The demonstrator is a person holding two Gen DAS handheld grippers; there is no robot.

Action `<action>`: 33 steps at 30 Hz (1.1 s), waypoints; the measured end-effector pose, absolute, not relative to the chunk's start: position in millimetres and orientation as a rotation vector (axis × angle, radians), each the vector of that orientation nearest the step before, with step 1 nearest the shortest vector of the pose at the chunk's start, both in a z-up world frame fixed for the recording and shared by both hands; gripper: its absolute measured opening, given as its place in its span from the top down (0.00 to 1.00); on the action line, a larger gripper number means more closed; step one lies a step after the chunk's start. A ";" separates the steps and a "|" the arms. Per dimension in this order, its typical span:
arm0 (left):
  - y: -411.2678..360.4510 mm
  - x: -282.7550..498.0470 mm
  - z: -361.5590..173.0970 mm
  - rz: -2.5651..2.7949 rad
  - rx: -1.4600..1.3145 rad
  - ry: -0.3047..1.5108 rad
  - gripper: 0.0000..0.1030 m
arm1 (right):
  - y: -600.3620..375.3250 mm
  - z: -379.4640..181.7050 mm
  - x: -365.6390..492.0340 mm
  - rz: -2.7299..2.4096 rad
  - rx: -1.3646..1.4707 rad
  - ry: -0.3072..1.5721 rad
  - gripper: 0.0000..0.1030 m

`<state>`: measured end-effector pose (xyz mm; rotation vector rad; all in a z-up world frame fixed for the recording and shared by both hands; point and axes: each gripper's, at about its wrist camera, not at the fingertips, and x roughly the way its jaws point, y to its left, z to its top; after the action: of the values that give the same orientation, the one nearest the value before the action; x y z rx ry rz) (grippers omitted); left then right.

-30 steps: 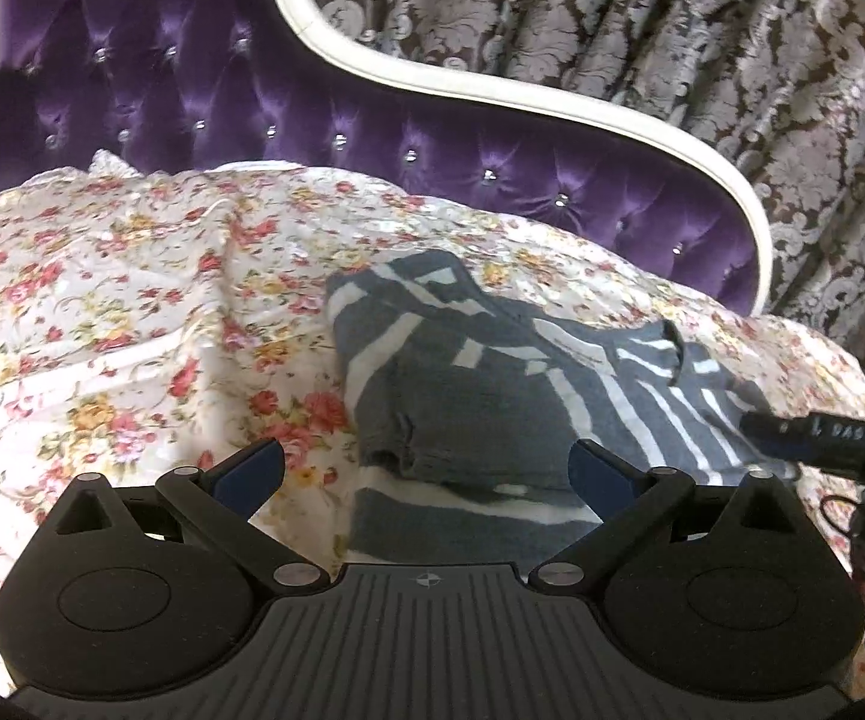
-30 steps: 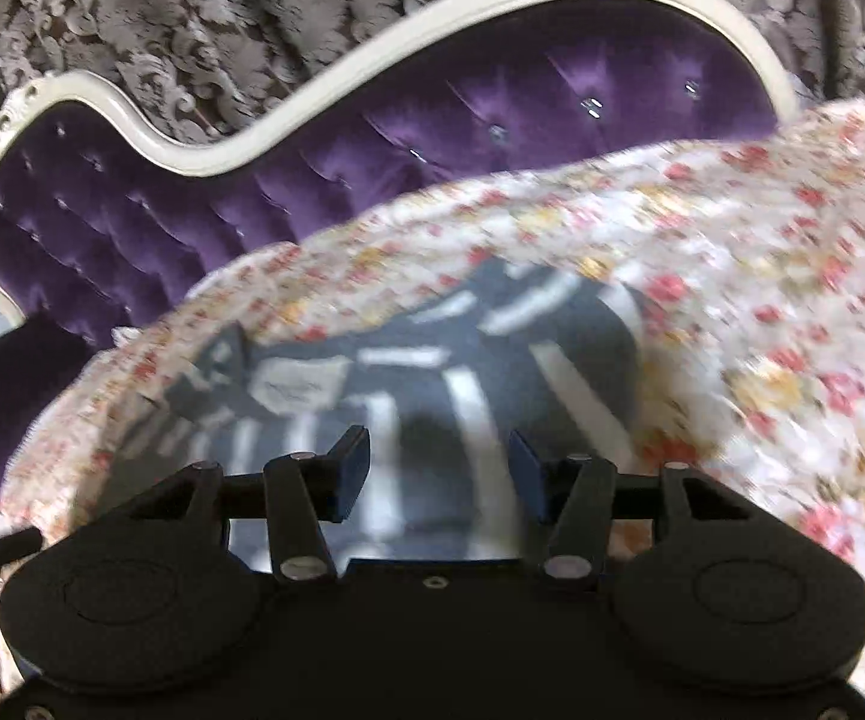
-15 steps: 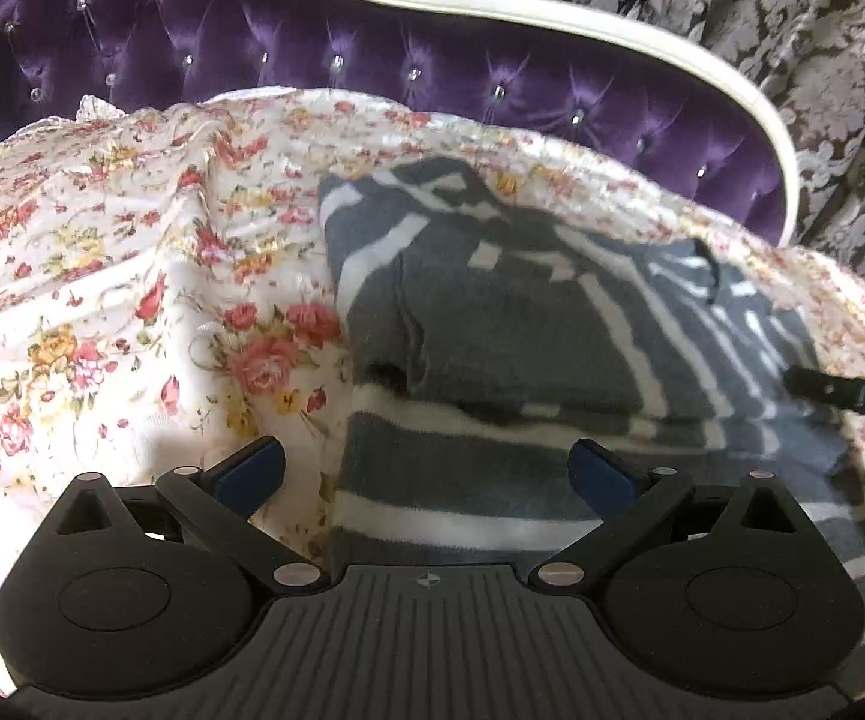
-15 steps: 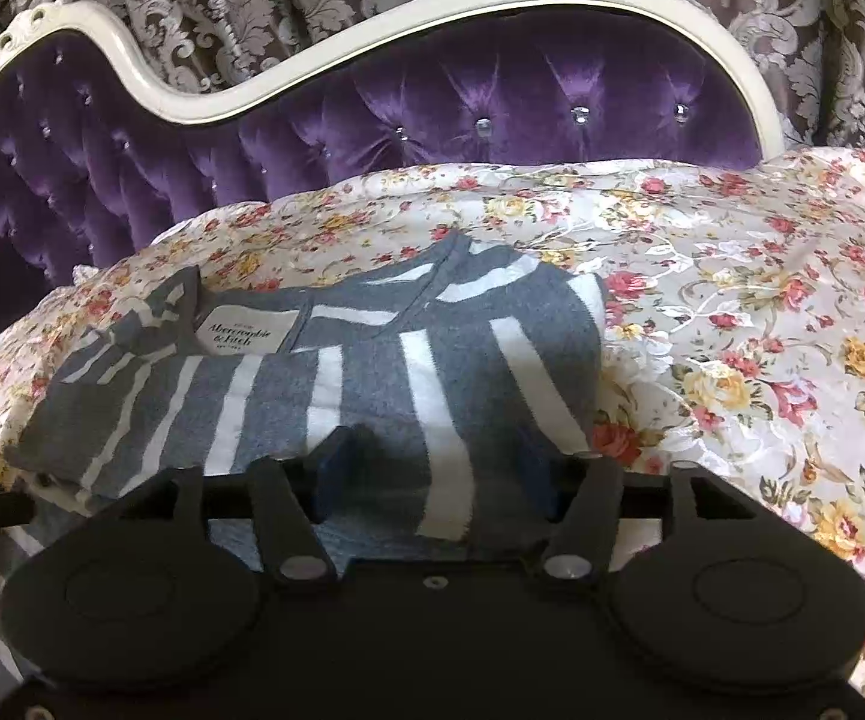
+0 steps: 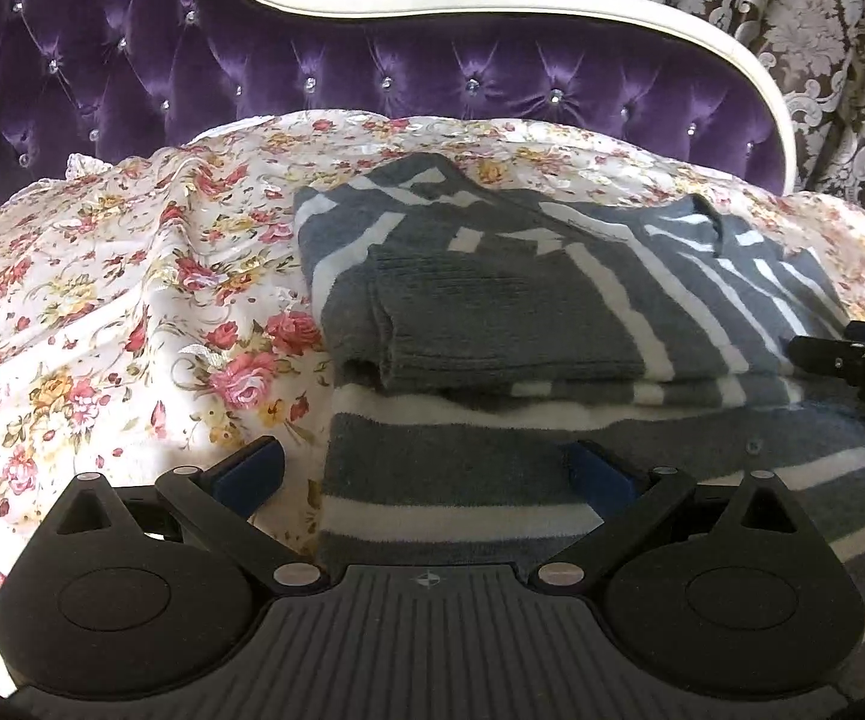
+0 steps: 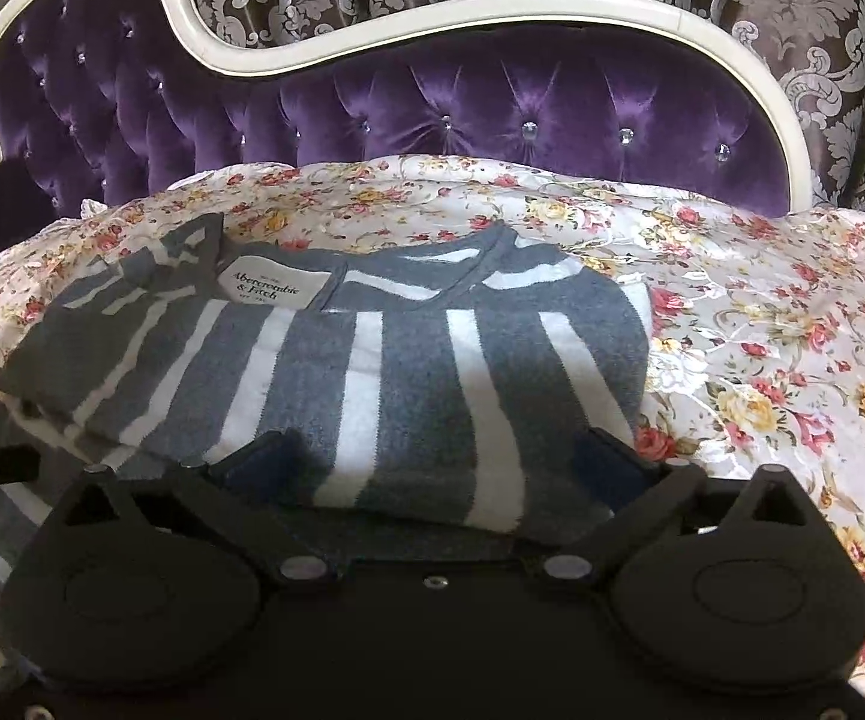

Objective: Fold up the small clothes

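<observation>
A grey sweater with white stripes [image 5: 492, 312] lies partly folded on the flowered sheet [image 5: 102, 300], one sleeve laid across its body. Its white neck label [image 6: 273, 285] faces up in the right wrist view. My left gripper [image 5: 423, 474] stands open low over the sweater's near left hem, with one pad over the sheet and the other over the knit. My right gripper [image 6: 432, 465] hovers over the sweater's [image 6: 420, 372] right side; its jaws are opening wide, the knit lies under the gap, and the pads do not press it. Its tip [image 5: 852, 354] shows at the left view's right edge.
The sheet covers a purple tufted sofa [image 6: 492, 96] with a cream carved frame [image 6: 432, 6]. Patterned brown curtains [image 6: 822, 12] hang behind it. Bare flowered sheet [image 6: 792, 330] stretches to the right of the sweater and to its left.
The right gripper's jaws have spread from half-closed to wide and its view has rolled level. The left gripper has sunk closer to the sweater's near hem, still open.
</observation>
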<state>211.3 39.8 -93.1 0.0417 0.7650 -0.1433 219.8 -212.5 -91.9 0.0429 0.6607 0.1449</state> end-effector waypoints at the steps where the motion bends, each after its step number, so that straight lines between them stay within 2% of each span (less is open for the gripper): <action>1: 39.3 212.4 -92.6 -0.142 0.041 0.772 0.00 | -211.1 -92.3 219.2 0.142 0.032 0.658 0.01; 23: 27.0 198.4 -85.4 -0.123 0.055 0.716 0.02 | -210.3 -88.7 214.6 0.109 0.005 0.624 0.01; 33: 22.5 123.6 -54.3 -0.050 0.090 0.636 0.02 | -215.6 -53.3 169.5 0.062 0.003 0.417 0.01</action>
<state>123.6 22.5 -54.3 0.0895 0.6357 -0.0500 169.5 -215.6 -53.3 0.0033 0.4172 0.0616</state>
